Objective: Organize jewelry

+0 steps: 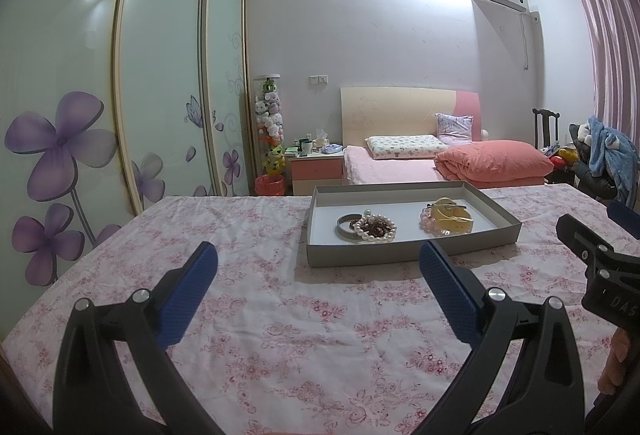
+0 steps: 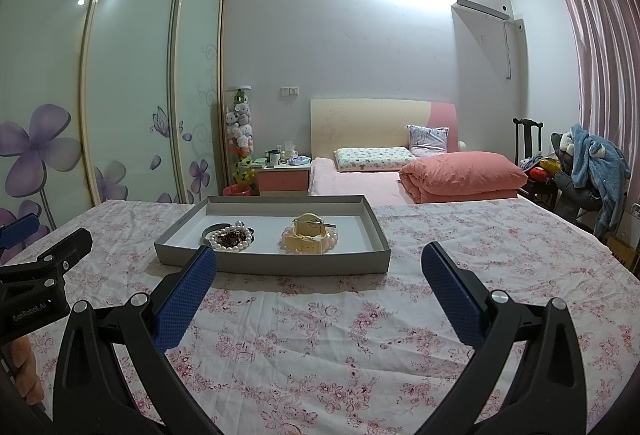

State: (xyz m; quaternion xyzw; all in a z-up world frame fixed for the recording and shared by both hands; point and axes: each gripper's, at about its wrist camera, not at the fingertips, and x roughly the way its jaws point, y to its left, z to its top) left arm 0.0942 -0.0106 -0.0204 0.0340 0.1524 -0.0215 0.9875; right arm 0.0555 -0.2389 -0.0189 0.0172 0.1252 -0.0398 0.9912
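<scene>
A shallow grey box tray (image 1: 404,254) (image 2: 272,263) sits on a floral-cloth table. On its left lie a silver bangle (image 1: 345,228), a pearl bracelet (image 1: 376,233) (image 2: 224,242) and dark red beads (image 2: 236,236). On its right lie a cream watch (image 1: 450,219) (image 2: 310,235) and pink beads (image 1: 427,221) (image 2: 289,243). My left gripper (image 1: 318,255) is open and empty, in front of the tray. My right gripper (image 2: 320,259) is open and empty, just before the tray's near wall.
The floral tablecloth (image 1: 280,335) (image 2: 340,335) covers the table. Beyond it stand a pink bed (image 1: 440,163), a nightstand (image 1: 316,171) and sliding wardrobe doors (image 1: 100,95). A chair with clothes (image 2: 592,171) is at the right.
</scene>
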